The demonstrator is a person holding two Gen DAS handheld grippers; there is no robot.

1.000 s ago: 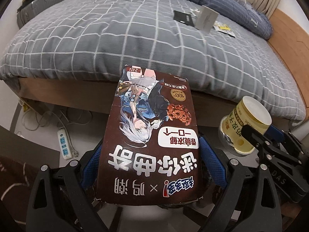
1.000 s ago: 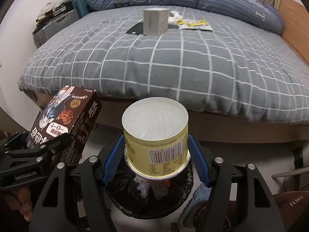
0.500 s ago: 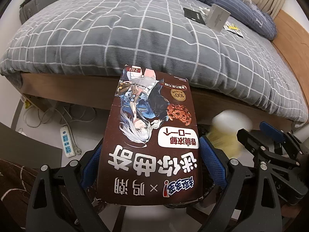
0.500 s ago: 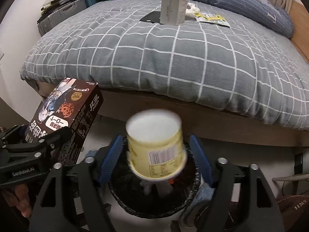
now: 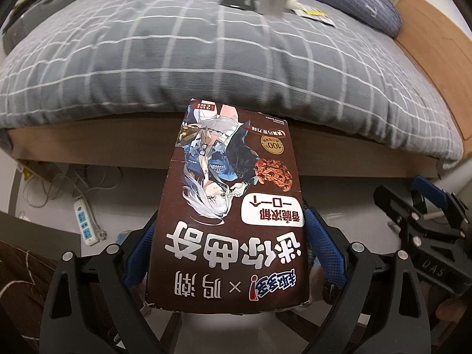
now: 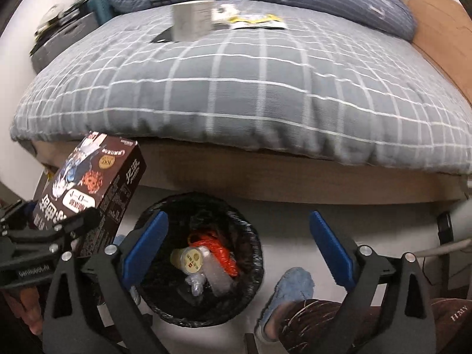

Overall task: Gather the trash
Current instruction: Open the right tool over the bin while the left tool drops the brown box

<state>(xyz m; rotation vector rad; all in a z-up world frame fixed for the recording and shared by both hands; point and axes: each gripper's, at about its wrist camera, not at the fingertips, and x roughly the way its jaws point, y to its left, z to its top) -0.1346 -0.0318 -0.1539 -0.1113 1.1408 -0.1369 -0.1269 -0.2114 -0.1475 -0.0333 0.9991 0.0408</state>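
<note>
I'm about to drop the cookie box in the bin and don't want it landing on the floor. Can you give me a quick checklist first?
1. Cookie box clamped in the left hand-held gripper: ok, both blue pads press its sides.
2. Right hand-held gripper empty and open: ok.
3. Yellow cup inside the trash bin: ok, lying among the other rubbish.
4. Box above the bin mouth: not ok; in the right wrist view it sits left of the rim.
5. Room left in the bin: cannot tell.
6. Trash on the bed: not ok, a white box and yellow wrapper remain.
</note>
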